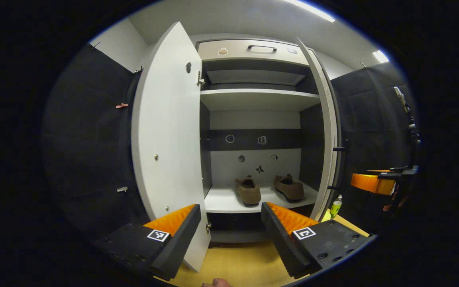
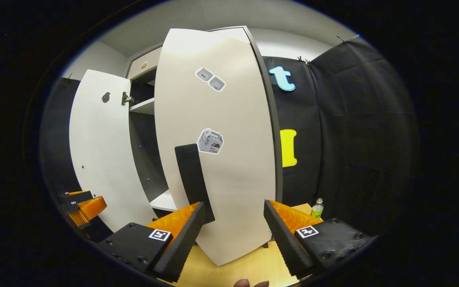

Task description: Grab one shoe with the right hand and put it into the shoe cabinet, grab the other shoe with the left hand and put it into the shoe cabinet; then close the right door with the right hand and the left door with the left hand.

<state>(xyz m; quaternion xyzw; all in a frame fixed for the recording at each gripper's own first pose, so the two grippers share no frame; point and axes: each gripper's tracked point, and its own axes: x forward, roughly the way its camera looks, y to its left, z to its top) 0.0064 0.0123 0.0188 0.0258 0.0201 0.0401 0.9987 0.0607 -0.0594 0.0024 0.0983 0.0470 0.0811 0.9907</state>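
From my left gripper view the shoe cabinet (image 1: 253, 99) stands straight ahead, both doors swung out. Left door (image 1: 165, 139) hangs wide open on its hinges, inner face toward me. Right door (image 1: 327, 131) shows nearly edge-on from here. In the right gripper view that same right door (image 2: 229, 159) fills the middle, outer face toward me, part-way open, with a dark vertical handle (image 2: 193, 179) low on it and a few stickers on the panel; the left door (image 2: 98, 159) stands open beyond it.

Both shoes are in the cabinet, on the bottom shelf (image 1: 221, 201): the left shoe (image 1: 248, 191) and right shoe (image 1: 289, 187) sit side by side, heels toward me, a small gap between them.

My left gripper (image 1: 231, 223) has its fingers spread wide with nothing between them, held in front of the cabinet opening, clear of the left door's edge. My right gripper (image 2: 233, 223) is likewise spread and empty, close in front of the right door; whether the left finger touches the handle, I cannot tell. Each gripper also shows at the edge of the other's view.

Small green bottle (image 2: 316, 208) stands on the wood floor (image 1: 237, 263) beside the cabinet's right side.
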